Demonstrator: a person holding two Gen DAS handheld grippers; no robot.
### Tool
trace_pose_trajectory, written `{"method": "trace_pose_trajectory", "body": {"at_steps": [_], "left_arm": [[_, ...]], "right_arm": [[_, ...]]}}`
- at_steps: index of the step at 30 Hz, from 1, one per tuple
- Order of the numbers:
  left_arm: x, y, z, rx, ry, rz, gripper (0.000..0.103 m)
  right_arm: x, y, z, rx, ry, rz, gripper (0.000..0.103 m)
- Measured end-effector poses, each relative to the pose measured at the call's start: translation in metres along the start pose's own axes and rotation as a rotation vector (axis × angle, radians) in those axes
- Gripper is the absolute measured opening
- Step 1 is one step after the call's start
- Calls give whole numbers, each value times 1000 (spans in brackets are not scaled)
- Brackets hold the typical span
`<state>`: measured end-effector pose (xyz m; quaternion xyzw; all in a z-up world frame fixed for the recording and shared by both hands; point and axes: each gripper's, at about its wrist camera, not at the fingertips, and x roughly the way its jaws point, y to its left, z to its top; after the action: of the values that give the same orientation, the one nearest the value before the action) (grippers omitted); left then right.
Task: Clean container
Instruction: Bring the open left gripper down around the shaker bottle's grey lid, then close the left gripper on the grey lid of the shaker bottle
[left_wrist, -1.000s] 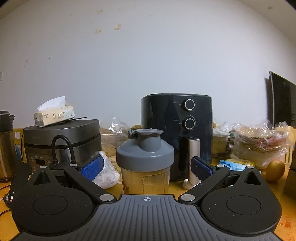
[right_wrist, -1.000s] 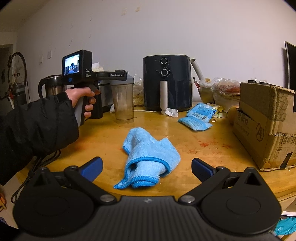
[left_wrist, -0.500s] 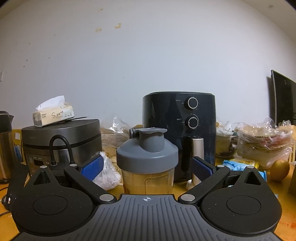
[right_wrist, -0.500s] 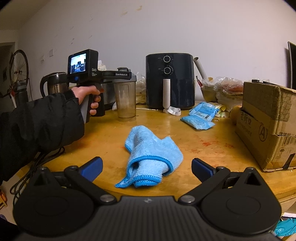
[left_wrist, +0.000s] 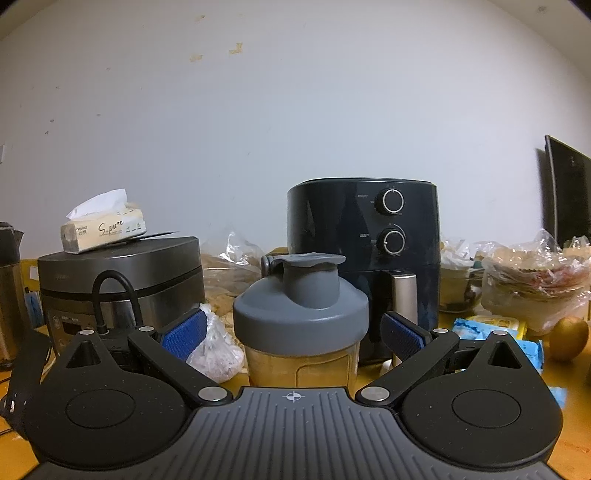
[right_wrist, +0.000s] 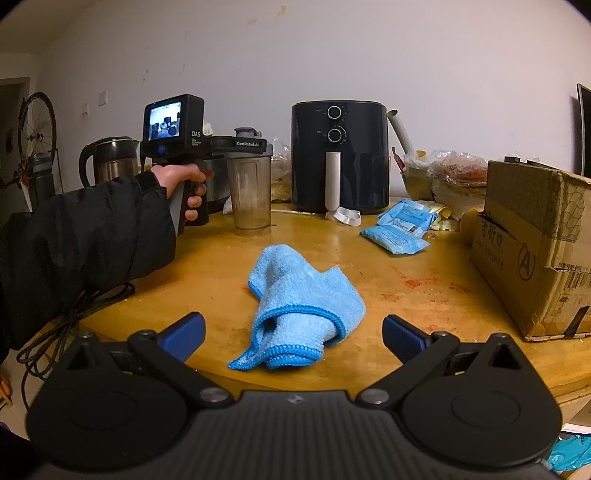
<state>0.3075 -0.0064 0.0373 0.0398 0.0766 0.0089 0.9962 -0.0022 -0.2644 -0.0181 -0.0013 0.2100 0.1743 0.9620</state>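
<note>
A clear shaker bottle (left_wrist: 301, 360) with a grey flip lid (left_wrist: 301, 310) stands upright on the wooden table (right_wrist: 406, 266). My left gripper (left_wrist: 293, 336) is open, and the lid sits between its blue pads (left_wrist: 184, 334) without touching them. In the right wrist view the same bottle (right_wrist: 249, 199) stands at the back left, with a person's hand (right_wrist: 181, 181) holding the left gripper (right_wrist: 258, 146) at lid height. A crumpled blue cloth (right_wrist: 303, 306) lies on the table just ahead of my right gripper (right_wrist: 293, 332), which is open and holds nothing.
A black air fryer (right_wrist: 340, 155) stands behind the bottle, with a rice cooker (left_wrist: 122, 280), tissue pack (left_wrist: 103, 229) and kettle (right_wrist: 107, 162) to its left. Blue packets (right_wrist: 400, 229), plastic bags (right_wrist: 454, 173) and a cardboard box (right_wrist: 535, 243) fill the right side. Cables (right_wrist: 74, 314) hang off the left edge.
The left gripper has moved forward and right until the bottle's lid sits between its fingers. The right gripper has edged slightly toward the cloth. Both stay open.
</note>
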Motion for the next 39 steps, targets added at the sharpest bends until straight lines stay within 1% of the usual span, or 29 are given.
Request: {"method": "trace_pose_trajectory", "body": {"at_steps": [7, 15, 23, 28, 35, 39], "left_arm": [[9, -2, -1, 5, 11, -7, 103], [15, 0, 0, -4, 15, -13, 103], [22, -3, 0, 11, 17, -29, 103], [29, -1, 1, 7, 28, -7, 103], [34, 1, 3, 1, 22, -37, 103], [37, 0, 4, 6, 19, -34, 103]], "right_arm": [[1, -3, -1, 7, 10, -14, 103], [6, -3, -3, 6, 25, -10, 103], [9, -4, -4, 12, 35, -13, 103], [10, -4, -5, 14, 40, -13, 103], [11, -3, -7, 12, 47, -11, 103], [9, -3, -8, 13, 48, -13, 103]]}}
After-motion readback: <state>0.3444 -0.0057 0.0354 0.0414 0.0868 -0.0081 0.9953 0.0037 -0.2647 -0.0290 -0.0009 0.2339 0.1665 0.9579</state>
